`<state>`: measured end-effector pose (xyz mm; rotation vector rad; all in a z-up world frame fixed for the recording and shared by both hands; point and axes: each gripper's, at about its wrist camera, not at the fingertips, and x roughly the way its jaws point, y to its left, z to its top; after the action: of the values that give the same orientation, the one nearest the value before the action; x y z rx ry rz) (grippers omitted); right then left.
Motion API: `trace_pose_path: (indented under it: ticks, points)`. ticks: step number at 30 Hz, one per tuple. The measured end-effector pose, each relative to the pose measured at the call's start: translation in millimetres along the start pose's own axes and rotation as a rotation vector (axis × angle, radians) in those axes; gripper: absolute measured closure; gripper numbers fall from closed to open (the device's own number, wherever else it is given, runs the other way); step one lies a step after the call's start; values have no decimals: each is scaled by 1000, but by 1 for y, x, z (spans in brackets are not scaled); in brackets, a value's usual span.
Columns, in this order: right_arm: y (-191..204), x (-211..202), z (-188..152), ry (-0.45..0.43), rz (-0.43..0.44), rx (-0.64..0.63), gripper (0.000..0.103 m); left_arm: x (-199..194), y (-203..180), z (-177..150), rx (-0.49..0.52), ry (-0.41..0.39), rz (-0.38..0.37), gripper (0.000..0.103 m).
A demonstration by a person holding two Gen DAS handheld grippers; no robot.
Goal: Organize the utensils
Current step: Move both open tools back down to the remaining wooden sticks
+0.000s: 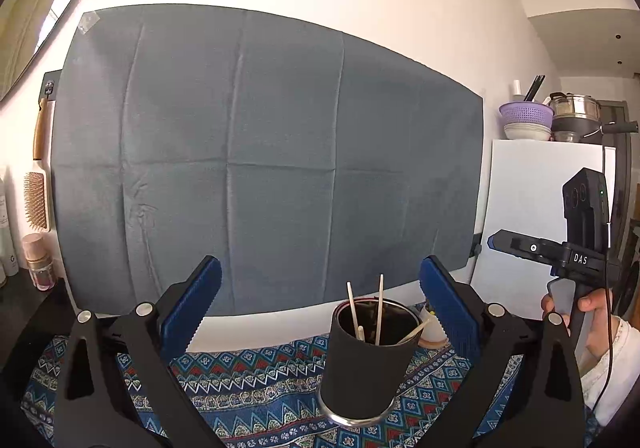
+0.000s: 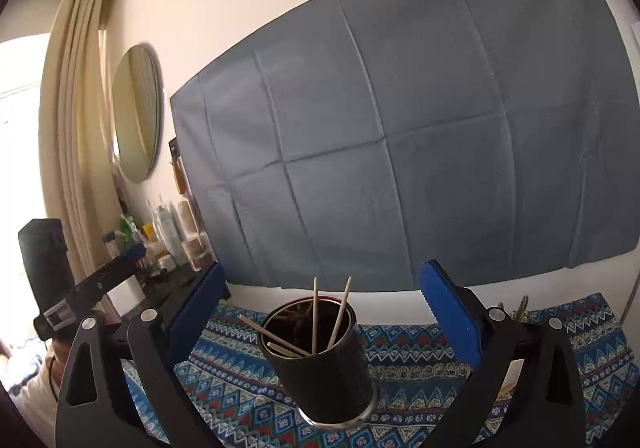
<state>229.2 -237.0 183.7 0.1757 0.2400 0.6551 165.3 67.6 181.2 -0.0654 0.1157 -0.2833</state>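
Item: tall black cylindrical cup with steel base (image 1: 366, 364), upright mid-cloth on the patterned blue tablecloth (image 1: 256, 380), holding thin pale wooden sticks (image 2: 316, 314). Sticks: light, stiff, snappable; pinch them mid-shaft. Your left gripper (image 1: 320, 304) and right gripper (image 2: 322, 312) both gape wide, empty.

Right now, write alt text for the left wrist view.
A black cup holding thin wooden sticks stands on a blue patterned cloth, between the open left gripper. A grey sheet covers the wall behind; the right gripper shows at right.
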Motion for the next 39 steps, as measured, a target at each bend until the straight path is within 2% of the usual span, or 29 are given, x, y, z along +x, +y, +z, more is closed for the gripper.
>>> trace_pose_path:
  ticks: [5, 9, 12, 15, 19, 22, 27, 32, 39]
  points:
    - [18, -9, -11, 32, 38, -8, 8, -10, -7, -5, -10, 30, -43, 6]
    - [33, -16, -25, 75, 49, -14, 8, -15, -18, -17, 14, 75, -41, 6]
    - [38, -19, -39, 126, 30, 3, 8, -18, -23, -32, 21, 104, -10, 6]
    - [42, -19, -55, 190, 29, -6, 8, -13, -26, -50, 28, 189, -1, 6]
    - [46, -18, -80, 278, -17, -56, 8, -9, -30, -76, 62, 260, 105, 6]
    - [43, -17, -101, 338, -35, -67, 8, -7, -33, -93, 86, 330, 137, 6]
    - [33, -11, -131, 458, -49, -23, 8, -6, -33, -117, 44, 455, 103, 6]
    - [27, -4, -163, 597, -96, -7, 8, -10, -34, -138, 23, 538, 101, 6]
    - [31, -1, -198, 709, -92, -3, 8, -12, -38, -164, -39, 666, 45, 6]
